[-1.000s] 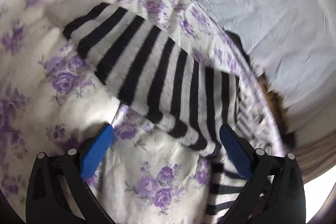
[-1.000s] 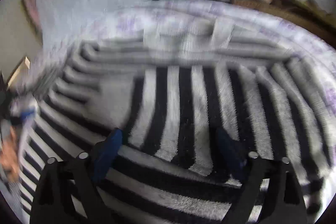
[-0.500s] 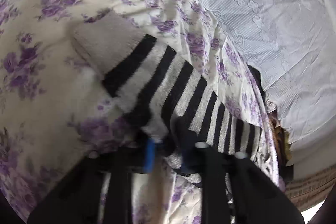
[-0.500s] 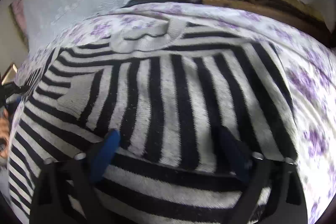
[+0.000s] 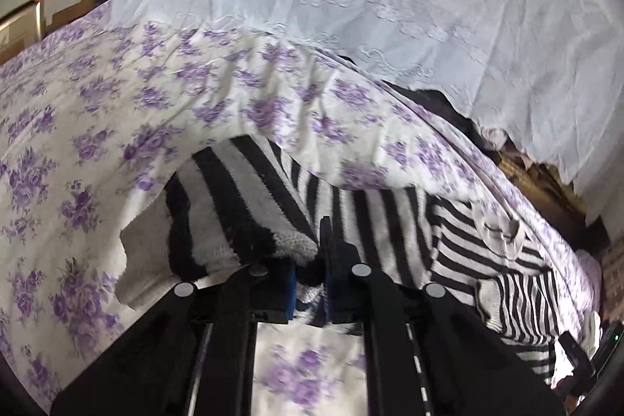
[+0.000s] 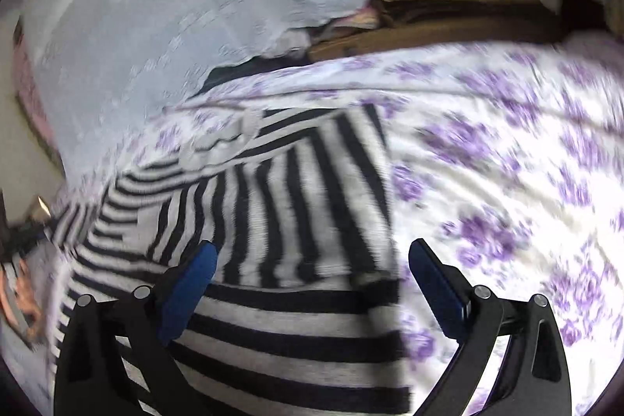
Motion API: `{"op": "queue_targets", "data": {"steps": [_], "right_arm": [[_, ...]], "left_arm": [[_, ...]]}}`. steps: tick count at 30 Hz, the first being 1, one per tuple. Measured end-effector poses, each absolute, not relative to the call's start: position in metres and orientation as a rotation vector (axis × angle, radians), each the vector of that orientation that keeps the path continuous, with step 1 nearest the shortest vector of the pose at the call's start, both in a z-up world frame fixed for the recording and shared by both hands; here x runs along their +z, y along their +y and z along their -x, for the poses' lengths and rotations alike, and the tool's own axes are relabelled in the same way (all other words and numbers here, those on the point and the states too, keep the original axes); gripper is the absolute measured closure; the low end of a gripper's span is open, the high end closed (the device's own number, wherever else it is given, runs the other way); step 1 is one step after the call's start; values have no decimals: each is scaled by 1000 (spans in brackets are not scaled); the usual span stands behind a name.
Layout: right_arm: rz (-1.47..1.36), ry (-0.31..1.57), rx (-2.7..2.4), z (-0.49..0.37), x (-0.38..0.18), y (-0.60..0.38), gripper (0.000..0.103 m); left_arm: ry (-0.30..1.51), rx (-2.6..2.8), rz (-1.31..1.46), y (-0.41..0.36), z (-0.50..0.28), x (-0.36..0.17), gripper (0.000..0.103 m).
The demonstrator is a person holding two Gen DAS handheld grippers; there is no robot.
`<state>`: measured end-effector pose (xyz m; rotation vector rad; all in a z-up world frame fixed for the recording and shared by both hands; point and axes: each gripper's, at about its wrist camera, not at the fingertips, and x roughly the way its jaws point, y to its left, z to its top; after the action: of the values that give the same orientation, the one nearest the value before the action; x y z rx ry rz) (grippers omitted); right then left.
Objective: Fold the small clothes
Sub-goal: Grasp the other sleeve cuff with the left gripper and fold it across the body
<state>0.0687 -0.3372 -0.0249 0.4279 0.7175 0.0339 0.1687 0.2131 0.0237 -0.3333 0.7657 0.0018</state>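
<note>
Partway: left gripper (image 5: 310, 289) clamped on striped sweater (image 5: 374, 221) sleeve, lifted ahead of it over floral sheet (image 5: 117, 96); right gripper (image 6: 312, 283) apart above sweater body; sleeve fold begun, rest unfolded.

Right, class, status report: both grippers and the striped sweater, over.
Left gripper shut on striped sweater sleeve, lifted. Right gripper open above sweater body. Floral bedsheet beneath; nothing in the way.

Bare floral sheet (image 6: 507, 182) right of striped sweater (image 6: 280, 221); lace curtain (image 5: 390, 6) walls far edge.
</note>
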Motion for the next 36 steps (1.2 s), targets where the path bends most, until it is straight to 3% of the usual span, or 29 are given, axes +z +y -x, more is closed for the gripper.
{"op": "queue_targets", "data": {"steps": [9, 17, 24, 36], "right_arm": [[-342, 688, -7, -73, -21, -358, 4], [-569, 723, 30, -79, -52, -395, 4], [-562, 728, 35, -79, -53, -391, 3], [-563, 737, 39, -81, -55, -390, 3]], "left_arm": [[739, -19, 228, 167, -161, 57, 94], [705, -63, 125, 107, -153, 80, 94], [688, -127, 77, 57, -149, 92, 94], [718, -259, -6, -39, -145, 75, 94]]}}
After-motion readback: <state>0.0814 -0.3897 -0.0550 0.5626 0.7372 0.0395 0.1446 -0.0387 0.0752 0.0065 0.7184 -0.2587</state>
